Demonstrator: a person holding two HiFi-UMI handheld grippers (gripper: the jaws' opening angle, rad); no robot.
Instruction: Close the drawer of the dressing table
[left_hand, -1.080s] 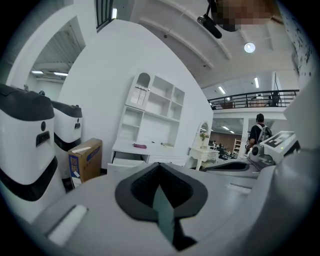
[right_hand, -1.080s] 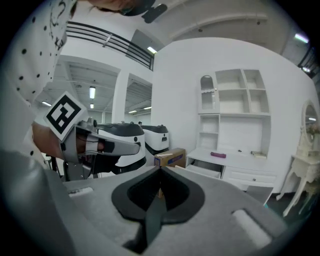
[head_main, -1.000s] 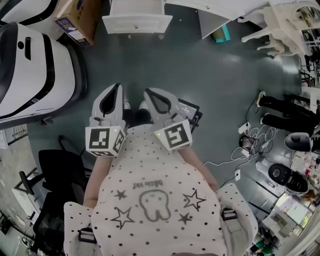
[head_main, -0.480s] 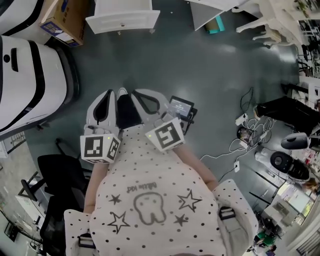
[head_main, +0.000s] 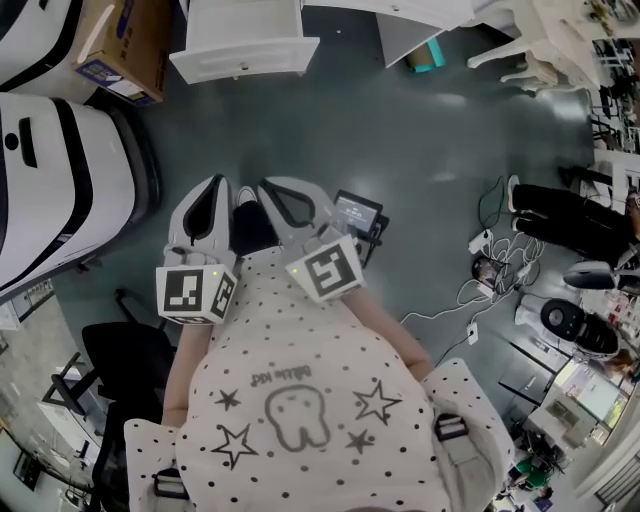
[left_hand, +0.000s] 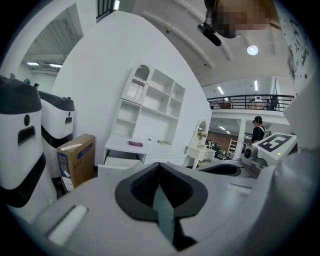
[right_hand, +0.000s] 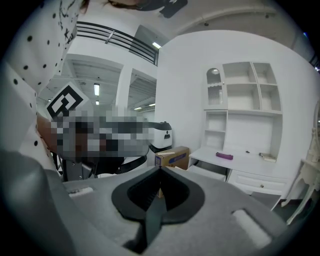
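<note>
With your left gripper (head_main: 212, 190) and right gripper (head_main: 275, 192) both clenched on nothing near your chest, approach the open drawer (head_main: 245, 58) at upper left and push its front squarely into the dressing table (right_hand: 240, 162).

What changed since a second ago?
The head view swung: the open drawer and the box sit further left in it. Nothing was grabbed or let go. The left gripper and right gripper stay shut, empty, far from the drawer.

The head view's top edge cuts off the dressing table (head_main: 400, 8) and the back of its drawer (head_main: 245, 50)
</note>
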